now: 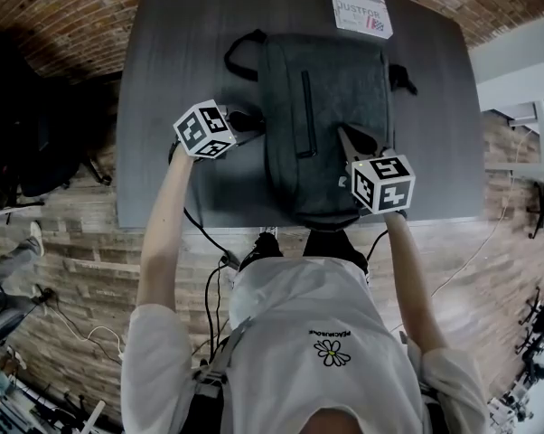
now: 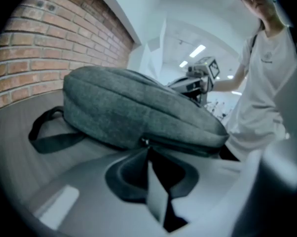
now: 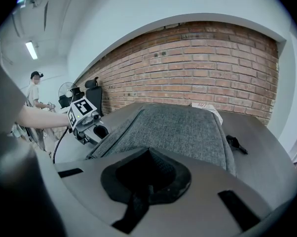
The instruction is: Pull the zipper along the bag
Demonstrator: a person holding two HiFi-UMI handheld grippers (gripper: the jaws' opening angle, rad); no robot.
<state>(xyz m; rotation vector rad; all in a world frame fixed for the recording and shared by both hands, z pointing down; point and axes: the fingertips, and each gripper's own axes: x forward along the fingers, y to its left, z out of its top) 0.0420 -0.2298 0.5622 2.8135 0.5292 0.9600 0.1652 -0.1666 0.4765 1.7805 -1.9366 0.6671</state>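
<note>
A grey backpack (image 1: 331, 107) lies flat on the dark table (image 1: 182, 43), with a closed pocket zipper (image 1: 304, 111) running down its front. My left gripper (image 1: 250, 123) is at the bag's left side. In the left gripper view its jaws (image 2: 147, 147) close to a point on the small metal zipper pull (image 2: 144, 142) in the bag's side seam. My right gripper (image 1: 347, 136) rests on the bag's near right part. In the right gripper view it (image 3: 147, 151) is shut against the grey fabric (image 3: 178, 127), and I see nothing between the tips.
A printed booklet (image 1: 358, 3) lies at the table's far edge behind the bag. A carry handle (image 1: 240, 52) loops out at the bag's far left, and a black strap end (image 1: 400, 78) sticks out on the right. A brick wall lies beyond the table.
</note>
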